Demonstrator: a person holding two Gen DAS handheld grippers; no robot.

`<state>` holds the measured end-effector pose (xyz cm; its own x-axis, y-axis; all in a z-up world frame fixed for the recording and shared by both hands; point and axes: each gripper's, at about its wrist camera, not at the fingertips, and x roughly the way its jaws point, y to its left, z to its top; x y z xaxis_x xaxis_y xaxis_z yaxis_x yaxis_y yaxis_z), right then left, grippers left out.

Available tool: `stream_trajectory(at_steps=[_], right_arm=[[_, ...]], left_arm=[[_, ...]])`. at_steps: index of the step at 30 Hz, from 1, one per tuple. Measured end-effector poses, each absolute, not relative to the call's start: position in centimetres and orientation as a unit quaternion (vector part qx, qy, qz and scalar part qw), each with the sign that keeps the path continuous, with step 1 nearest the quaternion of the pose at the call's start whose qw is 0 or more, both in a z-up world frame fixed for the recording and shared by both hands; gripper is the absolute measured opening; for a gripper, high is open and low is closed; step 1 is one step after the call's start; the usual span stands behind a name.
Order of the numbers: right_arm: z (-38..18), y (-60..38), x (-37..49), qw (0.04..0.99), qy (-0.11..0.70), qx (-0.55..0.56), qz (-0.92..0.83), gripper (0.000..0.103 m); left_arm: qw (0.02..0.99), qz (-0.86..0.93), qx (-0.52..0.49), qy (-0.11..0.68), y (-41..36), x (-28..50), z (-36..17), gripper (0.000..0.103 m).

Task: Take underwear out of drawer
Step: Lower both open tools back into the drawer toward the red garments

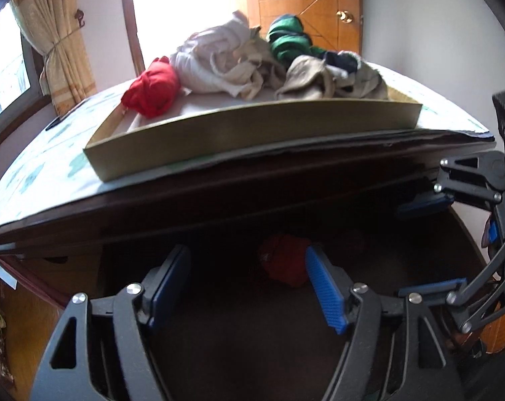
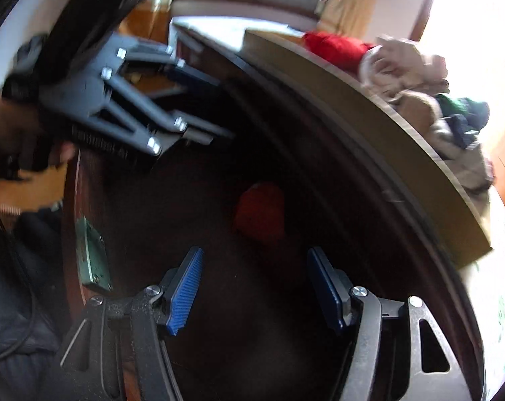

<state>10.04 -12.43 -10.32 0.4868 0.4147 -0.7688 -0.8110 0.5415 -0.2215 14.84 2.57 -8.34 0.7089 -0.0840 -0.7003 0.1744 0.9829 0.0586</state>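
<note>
Jaws of the left gripper [image 1: 249, 287] stand wide with nothing between them, as do the right gripper [image 2: 254, 287] jaws. Just beyond both, a red underwear bundle [image 1: 284, 260] lies in the dark open drawer [image 1: 219, 317]; its long axis is unclear. Farther up, a tray [image 1: 219, 133] holds crumpled clothes [image 1: 225, 63]

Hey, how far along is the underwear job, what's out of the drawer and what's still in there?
Done: a heap of garments lies in the tray on top. In hand: nothing; left gripper and right gripper are open over the dark drawer. Left: one red piece visible inside.
</note>
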Motion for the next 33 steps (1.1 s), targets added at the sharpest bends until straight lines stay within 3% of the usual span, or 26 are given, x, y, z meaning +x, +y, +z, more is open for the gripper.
stream_trajectory(at_steps=[19,21,33], right_arm=[[-15.8,-7.9,15.0,0.762,0.401,-0.38,0.338,0.065],[-16.0,-7.8,15.5,0.761,0.402,-0.384,0.333,0.058],[-17.7,-5.2,16.0,0.743,0.41,-0.432,0.305,0.055]], left_arm=[[0.864,-0.126,0.123,0.472,0.6,16.2,-11.9,0.078],[0.861,-0.13,0.126,0.475,0.4,16.2,-12.1,0.078],[0.85,-0.15,0.121,0.49,0.6,16.7,-12.7,0.078]])
